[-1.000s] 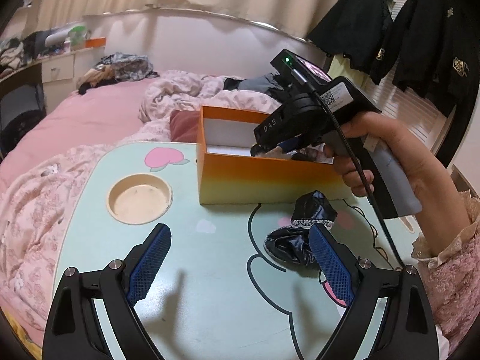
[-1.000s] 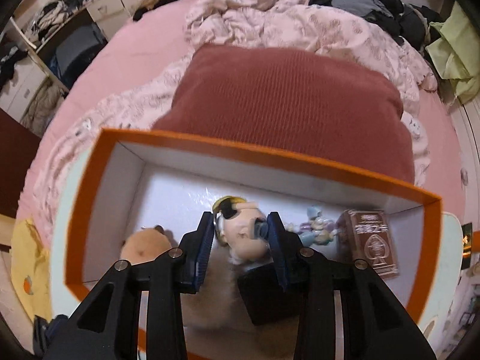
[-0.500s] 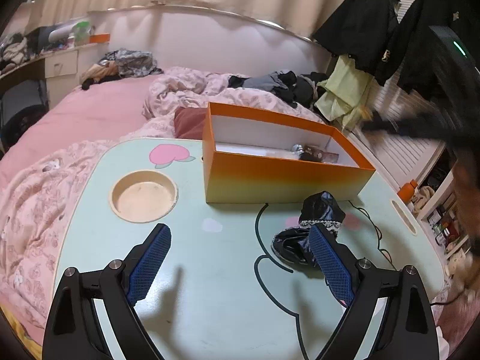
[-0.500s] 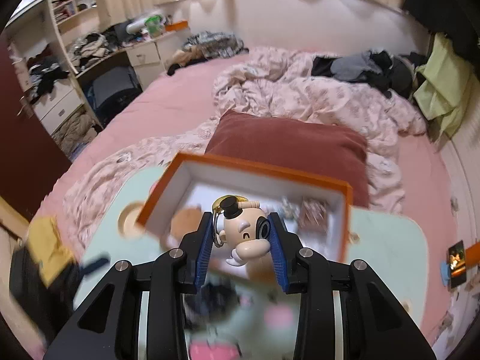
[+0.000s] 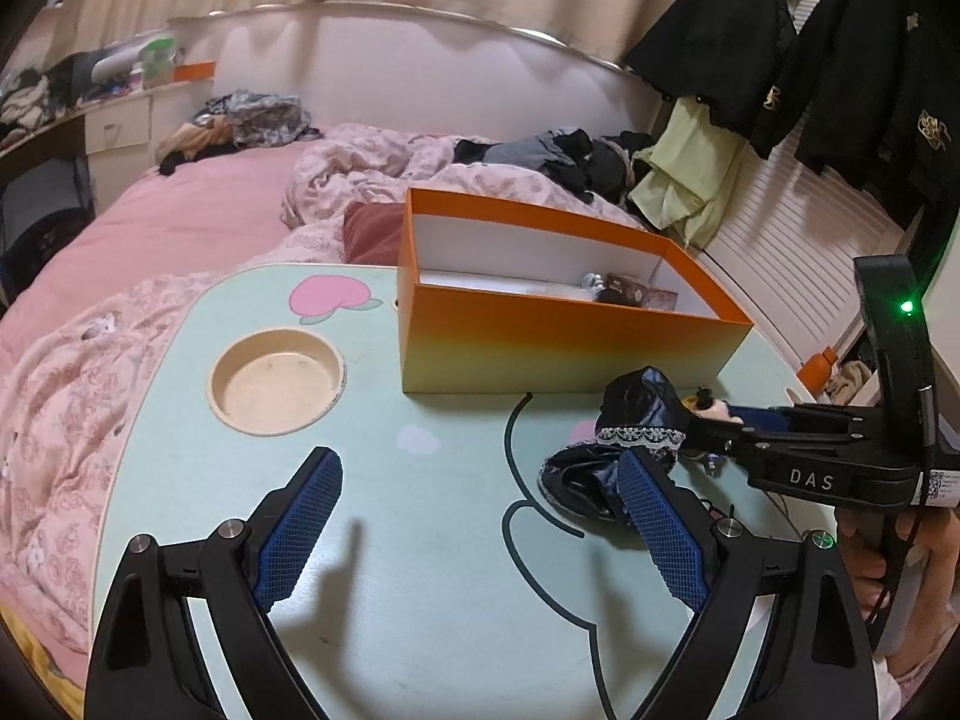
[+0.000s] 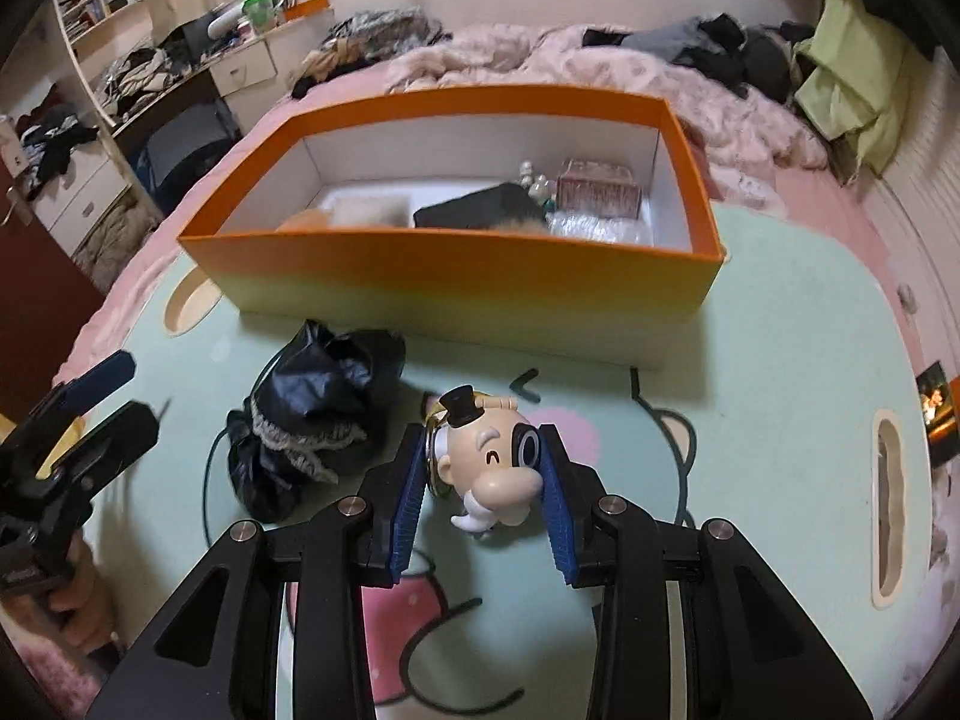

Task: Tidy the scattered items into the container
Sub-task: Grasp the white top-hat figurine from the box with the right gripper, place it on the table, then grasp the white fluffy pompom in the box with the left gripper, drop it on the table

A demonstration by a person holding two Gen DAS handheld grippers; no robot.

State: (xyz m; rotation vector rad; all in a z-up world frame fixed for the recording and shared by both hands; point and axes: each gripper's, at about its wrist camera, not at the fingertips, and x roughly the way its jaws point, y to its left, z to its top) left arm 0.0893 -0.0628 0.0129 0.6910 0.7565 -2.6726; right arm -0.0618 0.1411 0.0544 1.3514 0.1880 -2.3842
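The worktop [image 6: 780,360] is a pale green lap table with cartoon prints, set over a pink bed [image 5: 180,228]. At its far side stands the orange box [image 6: 468,294], its long axis running left to right across the right wrist view, open on top and already holding a dark flat item, a small brown box, something furry and a few trinkets. Just in front of the box's near wall lies a crumpled black pouch with lace trim [image 6: 318,414], on the worktop and apart from the box.

The right gripper [image 6: 483,483] is clamped on a small figure head with a top hat [image 6: 489,462], held low over the worktop, beside the pouch. The box lies straight ahead of it and higher than the figure, so the near wall must be cleared before lowering; the roomiest spot inside looks to be the left part.

The left gripper [image 5: 480,528] hangs with fingers wide apart and nothing between them; the pouch sits just beyond its right finger, making it the nearer one for that item.
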